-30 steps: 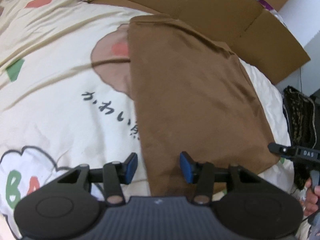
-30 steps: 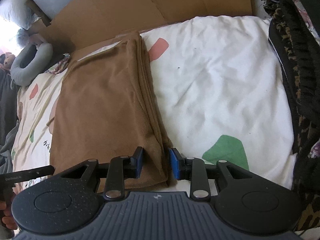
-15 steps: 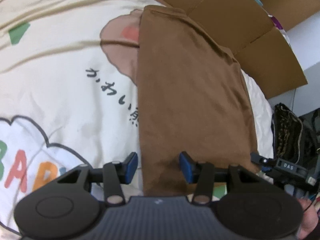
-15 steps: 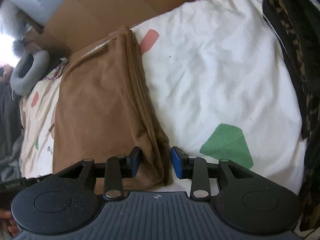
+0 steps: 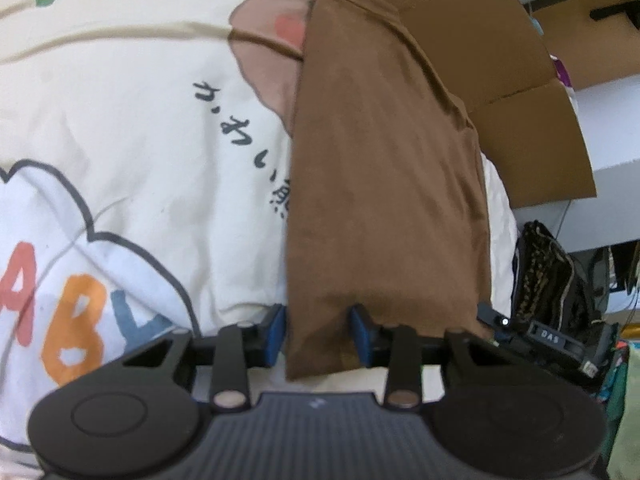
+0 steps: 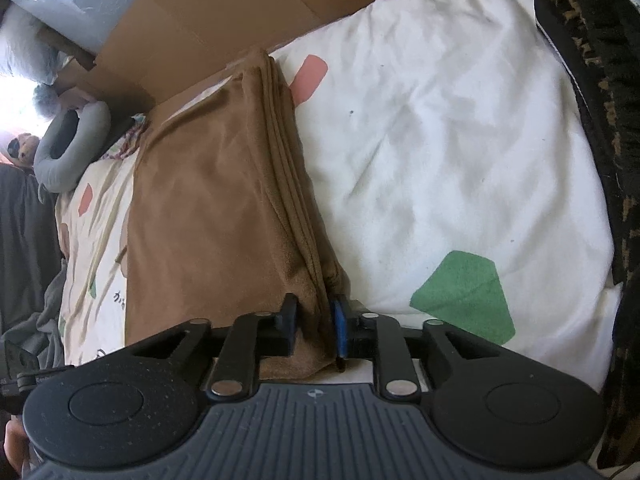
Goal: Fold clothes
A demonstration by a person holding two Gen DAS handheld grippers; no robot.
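Note:
A brown garment [image 5: 384, 184], folded into a long strip, lies on a cream printed bed sheet [image 5: 132, 128]. My left gripper [image 5: 318, 332] has its blue pads drawn in on the garment's near left corner, and cloth fills the gap between them. In the right wrist view the same brown garment [image 6: 208, 216] shows its stacked edge layers. My right gripper [image 6: 314, 326] is shut tight on that layered near right corner. The other gripper [image 5: 548, 336] shows at the right of the left wrist view.
Flattened cardboard [image 6: 248, 12] lies at the far end of the bed. A dark patterned cloth [image 6: 600, 80] hangs along the right side. A grey neck pillow [image 6: 68, 148] sits at the far left. White sheet with a green patch [image 6: 464, 292] spreads right of the garment.
Both grippers have moved in onto the garment's near corners and their jaws have narrowed onto the cloth, the right more tightly than the left.

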